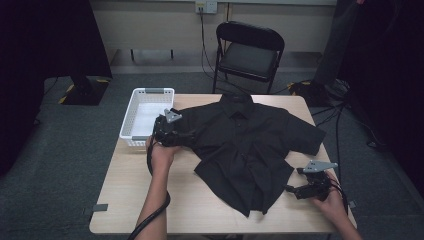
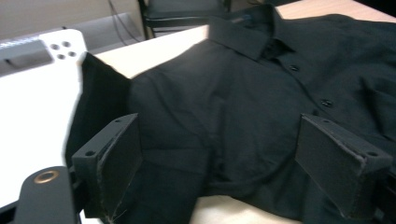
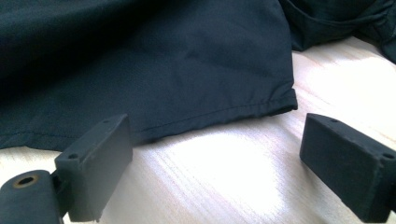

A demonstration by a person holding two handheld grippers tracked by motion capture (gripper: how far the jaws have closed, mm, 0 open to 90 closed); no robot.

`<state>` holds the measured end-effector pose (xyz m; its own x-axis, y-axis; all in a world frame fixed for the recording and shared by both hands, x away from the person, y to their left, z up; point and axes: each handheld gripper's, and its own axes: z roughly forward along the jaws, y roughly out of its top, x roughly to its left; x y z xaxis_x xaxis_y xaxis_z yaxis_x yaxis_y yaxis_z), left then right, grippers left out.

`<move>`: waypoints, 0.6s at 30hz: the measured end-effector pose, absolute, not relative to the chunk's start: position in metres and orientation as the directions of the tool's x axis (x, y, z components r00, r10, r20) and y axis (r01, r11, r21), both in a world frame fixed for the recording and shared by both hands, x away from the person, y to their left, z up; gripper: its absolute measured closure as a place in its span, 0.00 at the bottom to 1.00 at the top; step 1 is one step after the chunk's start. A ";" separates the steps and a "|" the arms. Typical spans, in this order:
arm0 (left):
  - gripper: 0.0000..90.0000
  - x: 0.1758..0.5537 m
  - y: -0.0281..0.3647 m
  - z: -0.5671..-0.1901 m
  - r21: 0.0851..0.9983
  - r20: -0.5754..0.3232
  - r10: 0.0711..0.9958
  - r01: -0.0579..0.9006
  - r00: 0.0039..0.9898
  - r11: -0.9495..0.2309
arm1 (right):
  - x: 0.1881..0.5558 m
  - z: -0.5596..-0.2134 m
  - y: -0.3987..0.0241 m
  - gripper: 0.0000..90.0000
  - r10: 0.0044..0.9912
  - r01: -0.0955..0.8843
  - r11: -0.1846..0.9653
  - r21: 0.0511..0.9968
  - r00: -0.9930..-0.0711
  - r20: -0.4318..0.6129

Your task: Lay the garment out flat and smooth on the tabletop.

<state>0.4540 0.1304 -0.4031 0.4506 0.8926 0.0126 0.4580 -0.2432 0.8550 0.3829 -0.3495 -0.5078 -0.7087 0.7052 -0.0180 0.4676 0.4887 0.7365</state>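
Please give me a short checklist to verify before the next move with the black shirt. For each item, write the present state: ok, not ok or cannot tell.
1. Left tongs open, jaws on both sides of the shirt's sleeve area: ok.
2. Right tongs open, facing the hem of the black shirt: ok.
3. Right tongs already holding cloth: not ok; bare table lies between the jaws.
4. Shirt spread flat: not ok; the lower front is bunched and folded over.
5. White basket free of the shirt: cannot tell; the sleeve lies near its edge.
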 end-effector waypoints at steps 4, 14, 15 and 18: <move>0.16 0.446 0.123 -0.410 0.853 0.007 0.879 0.455 0.478 -0.254 | 0.383 -0.508 -0.349 0.09 0.705 0.468 0.489 0.737 -0.709 -0.018; 0.15 0.432 0.105 -0.433 0.844 -0.014 0.844 0.458 0.537 -0.278 | 0.382 -0.508 -0.350 0.09 0.706 0.469 0.487 0.737 -0.708 -0.017; 0.15 0.431 0.104 -0.435 0.845 -0.017 0.841 0.458 0.541 -0.277 | 0.382 -0.508 -0.350 0.09 0.706 0.469 0.488 0.736 -0.708 -0.017; 0.15 0.427 0.100 -0.440 0.845 -0.030 0.830 0.458 0.556 -0.276 | 0.382 -0.508 -0.350 0.09 0.707 0.469 0.487 0.737 -0.707 -0.017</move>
<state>0.4267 0.1000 -0.4403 0.5564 0.8304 -0.0297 0.4577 -0.2764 0.8451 0.3821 -0.3500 -0.5078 -0.7074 0.7066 -0.0173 0.4689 0.4875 0.7365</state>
